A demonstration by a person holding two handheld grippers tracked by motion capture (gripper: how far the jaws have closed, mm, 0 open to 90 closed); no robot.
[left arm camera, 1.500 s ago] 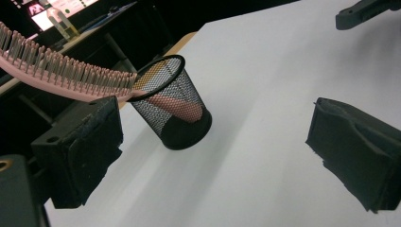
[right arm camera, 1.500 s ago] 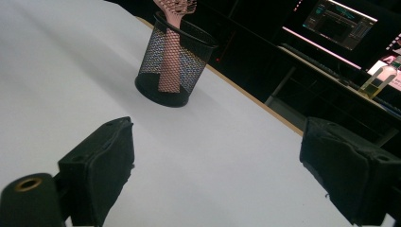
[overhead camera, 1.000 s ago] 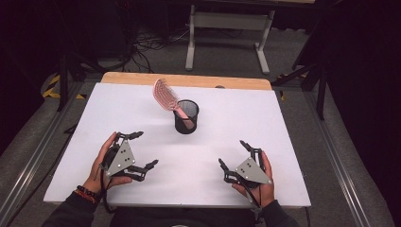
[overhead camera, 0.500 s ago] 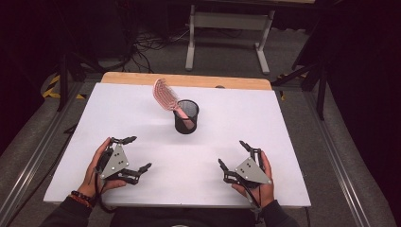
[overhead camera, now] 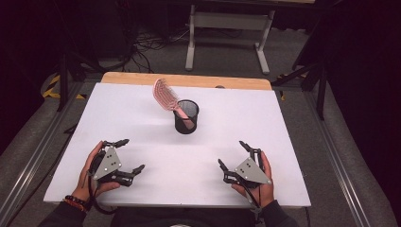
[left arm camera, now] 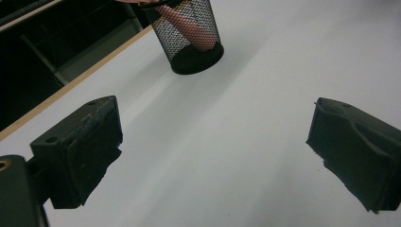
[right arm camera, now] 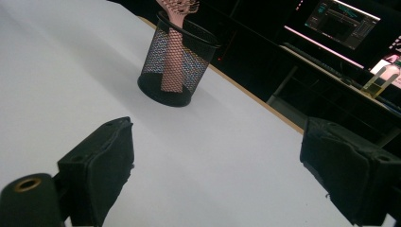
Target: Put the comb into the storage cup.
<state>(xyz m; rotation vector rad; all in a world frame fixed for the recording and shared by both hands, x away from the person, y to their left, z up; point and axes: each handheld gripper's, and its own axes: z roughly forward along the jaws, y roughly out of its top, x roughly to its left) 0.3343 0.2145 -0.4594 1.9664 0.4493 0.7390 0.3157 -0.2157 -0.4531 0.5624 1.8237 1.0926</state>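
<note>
The white table (overhead camera: 142,109) carries a black mesh cup (overhead camera: 186,117) toward its far middle, and a pink hairbrush (overhead camera: 166,96) stands handle-down inside that cup, its head leaning out over the rim. Nearer the person than the cup, the left gripper (overhead camera: 126,155) and right gripper (overhead camera: 232,154) sit well apart from it, one to each side. Both have their jaws spread wide with nothing between them.

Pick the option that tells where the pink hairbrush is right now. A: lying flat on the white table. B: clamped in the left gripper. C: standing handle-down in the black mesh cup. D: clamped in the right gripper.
C: the pink hairbrush stands handle-down in the black mesh cup, its head leaning out over the rim, while the left gripper and right gripper are both open and empty.
</note>
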